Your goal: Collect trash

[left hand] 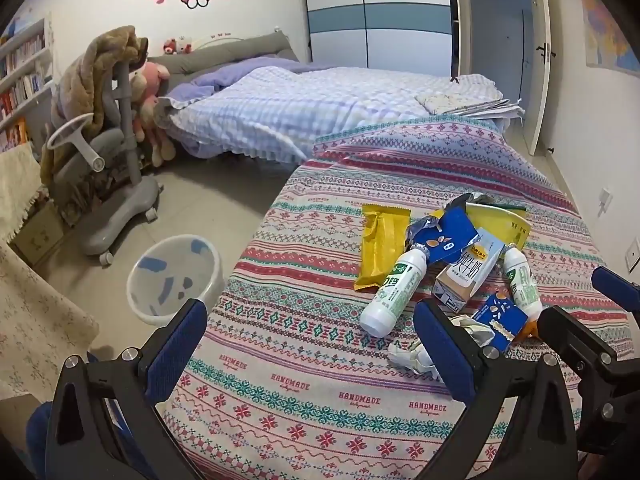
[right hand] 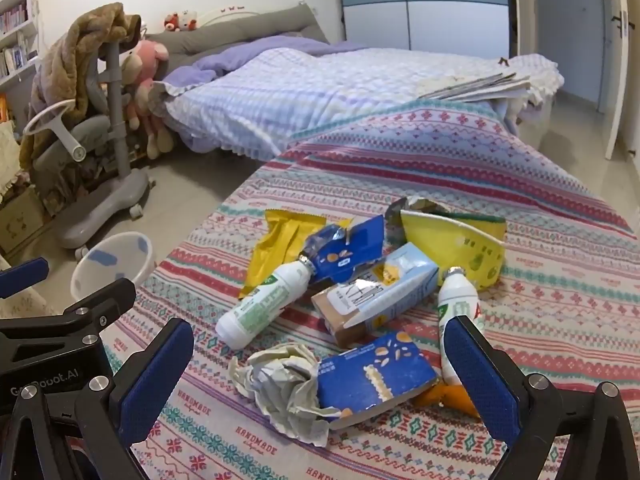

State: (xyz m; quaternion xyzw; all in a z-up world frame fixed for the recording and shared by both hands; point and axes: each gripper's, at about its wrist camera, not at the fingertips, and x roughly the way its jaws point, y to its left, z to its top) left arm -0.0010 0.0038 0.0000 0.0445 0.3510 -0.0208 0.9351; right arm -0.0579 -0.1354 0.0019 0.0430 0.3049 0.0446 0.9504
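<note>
Nine or so pieces of trash lie heaped on the striped cloth of the bench (right hand: 520, 168), centre-right in both views: two white bottles (right hand: 262, 304) (right hand: 458, 300), two blue snack boxes (right hand: 372, 380) (right hand: 348, 252), one milk carton (right hand: 380, 292), one long yellow wrapper (right hand: 280, 244), one yellow bag (right hand: 452, 244), one orange scrap (right hand: 440, 394) and one crumpled paper wad (right hand: 280, 384). Your right tool (right hand: 316, 376) stands wide and empty, with the wad and the nearer blue box directly between its pads, so that hand is nearer. Your left tool (left hand: 312, 344), also wide and empty, has the pile off to its right; the left bottle's long axis runs diagonally toward it. One white bin (left hand: 176, 278) sits on the floor at lower left, beside the bench edge and closer to your left hand.
</note>
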